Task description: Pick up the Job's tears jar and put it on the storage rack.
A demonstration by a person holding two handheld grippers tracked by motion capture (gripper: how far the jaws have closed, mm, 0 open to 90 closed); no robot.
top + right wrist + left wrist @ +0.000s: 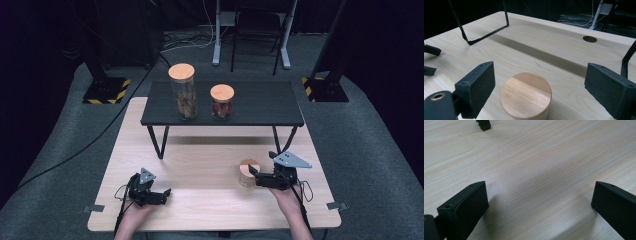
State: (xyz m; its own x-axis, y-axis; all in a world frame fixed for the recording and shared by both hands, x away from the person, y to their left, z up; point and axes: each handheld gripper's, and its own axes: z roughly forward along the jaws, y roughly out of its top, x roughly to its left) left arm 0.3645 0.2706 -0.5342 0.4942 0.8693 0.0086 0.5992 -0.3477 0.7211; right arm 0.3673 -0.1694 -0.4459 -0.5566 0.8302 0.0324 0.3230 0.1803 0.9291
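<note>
We count three glass jars with round wooden lids and two hand-held black two-jaw grippers on a pale wooden table [200, 165]. Two of the jars stand on a low black shelf with thin metal legs [260, 107] at twelve o'clock from the table's centre: a tall clear jar of tan contents [183, 91] and, just beside it at three o'clock, a shorter clear jar of reddish contents [222, 101]. The third, a short jar with a light wooden lid [248, 173], rests on the table top at about four o'clock from the centre, well apart from the other two. The right gripper [256, 174] sits over it; in the right gripper view the lid [525, 94] lies between the two pads, the jaws standing wide with a clear gap on either side, neither pad touching. The left gripper [166, 194] lies at about seven o'clock, near the table's front edge; in the left gripper view its jaws stand wide over bare wood [539, 170] with nothing between them. One hand holds each gripper.
</note>
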